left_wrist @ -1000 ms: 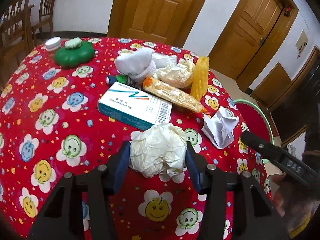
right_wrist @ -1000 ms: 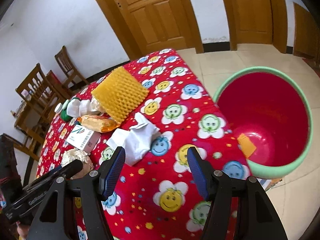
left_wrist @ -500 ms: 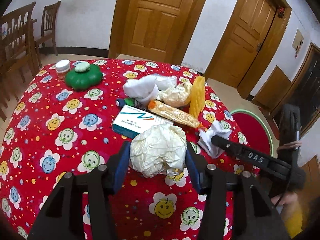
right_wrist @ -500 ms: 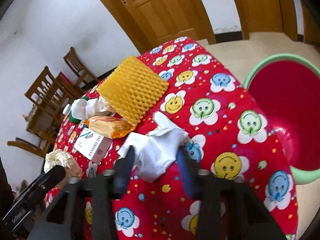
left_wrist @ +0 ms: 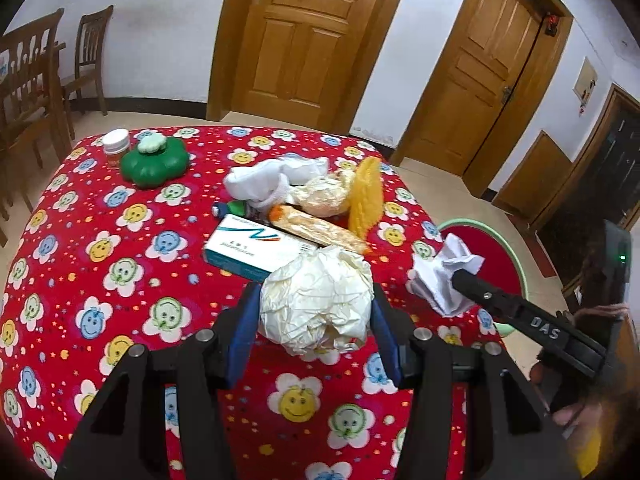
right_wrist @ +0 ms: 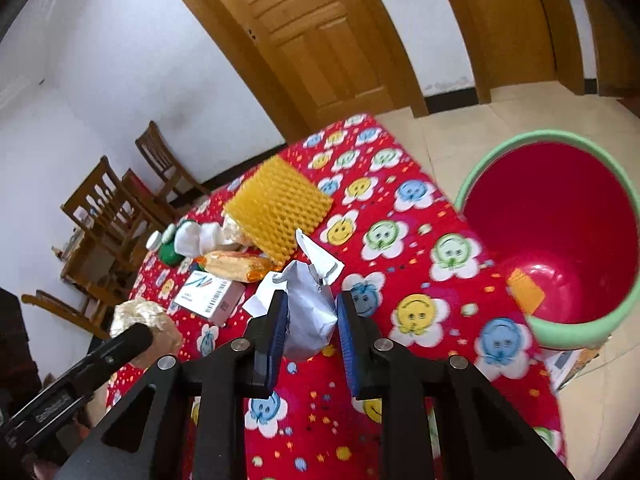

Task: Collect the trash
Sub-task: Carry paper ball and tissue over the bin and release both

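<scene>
A crumpled cream paper ball (left_wrist: pixel 316 308) hangs above the red flowered tablecloth (left_wrist: pixel 120 280), with my left gripper (left_wrist: pixel 314 294) shut on it. To its right, my right gripper (right_wrist: pixel 311 300) is closing its jaws on a crumpled white paper (right_wrist: pixel 308 316). Both blue pads (right_wrist: pixel 276 320) touch the paper's sides, and it sits just off the cloth near the table's right edge. The left wrist view shows the same white paper (left_wrist: pixel 436 276) at the tip of the right gripper's finger. A red bin with a green rim (right_wrist: pixel 540 136) stands on the floor beside the table, an orange scrap (right_wrist: pixel 526 290) inside it.
Mid-table lie a yellow foam net (right_wrist: pixel 276 204), an orange snack packet (right_wrist: pixel 236 266), a white and teal box (left_wrist: pixel 252 250), a foil-like wad (left_wrist: pixel 320 198) and white cloth (left_wrist: pixel 276 178). A green flower-shaped container (left_wrist: pixel 154 162) and a small jar (left_wrist: pixel 117 144) stand far left. Wooden chairs (left_wrist: pixel 36 80) stand beyond.
My right gripper went from open beside the white paper to closed around it, and the paper has come up off the cloth. The left gripper has risen with the cream ball.
</scene>
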{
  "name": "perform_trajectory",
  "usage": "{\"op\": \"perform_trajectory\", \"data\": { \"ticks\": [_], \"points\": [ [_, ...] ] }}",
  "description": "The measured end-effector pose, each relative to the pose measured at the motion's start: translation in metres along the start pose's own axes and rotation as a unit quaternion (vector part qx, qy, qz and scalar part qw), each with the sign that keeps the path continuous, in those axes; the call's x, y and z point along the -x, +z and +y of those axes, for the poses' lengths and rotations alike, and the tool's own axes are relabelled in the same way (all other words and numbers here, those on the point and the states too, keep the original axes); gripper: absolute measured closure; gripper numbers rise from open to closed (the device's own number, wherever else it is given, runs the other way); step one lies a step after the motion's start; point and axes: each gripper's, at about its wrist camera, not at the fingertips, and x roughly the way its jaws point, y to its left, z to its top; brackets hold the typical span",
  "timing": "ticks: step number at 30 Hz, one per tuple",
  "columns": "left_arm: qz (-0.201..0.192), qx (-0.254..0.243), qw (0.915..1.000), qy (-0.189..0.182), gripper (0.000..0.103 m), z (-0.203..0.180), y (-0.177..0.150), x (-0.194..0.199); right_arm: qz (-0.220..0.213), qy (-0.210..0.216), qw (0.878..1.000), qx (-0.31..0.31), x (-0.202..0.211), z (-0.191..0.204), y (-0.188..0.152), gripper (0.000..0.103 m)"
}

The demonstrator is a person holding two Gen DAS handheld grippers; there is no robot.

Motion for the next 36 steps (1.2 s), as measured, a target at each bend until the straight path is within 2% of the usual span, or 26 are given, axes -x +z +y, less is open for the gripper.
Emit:
{"op": "perform_trajectory", "data": {
  "ticks": [5,15,25,36],
  "points": [
    [0.006,-0.01,0.9998,-0.015,0.05,-0.016,0.005,-0.005,-0.027,-0.012,1.0,-0.006,0.027,-0.007,0.0,0.078],
    [0.011,-0.075,0.9962,-0.044,0.05,-0.079,0.018,-0.025,-0.075,-0.054,0.995,-0.031,0.069,-0.045,0.006,0.078],
    [0.032,-0.14,0.987,-0.073,0.05,-0.151,0.023,-0.072,-0.081,-0.1,0.989,-0.079,0.076,-0.103,0.013,0.078],
    [0.064,-0.178,0.9763,-0.105,0.048,-0.212,0.026,-0.136,-0.073,-0.138,0.981,-0.116,0.069,-0.163,0.017,0.077]
  ]
}}
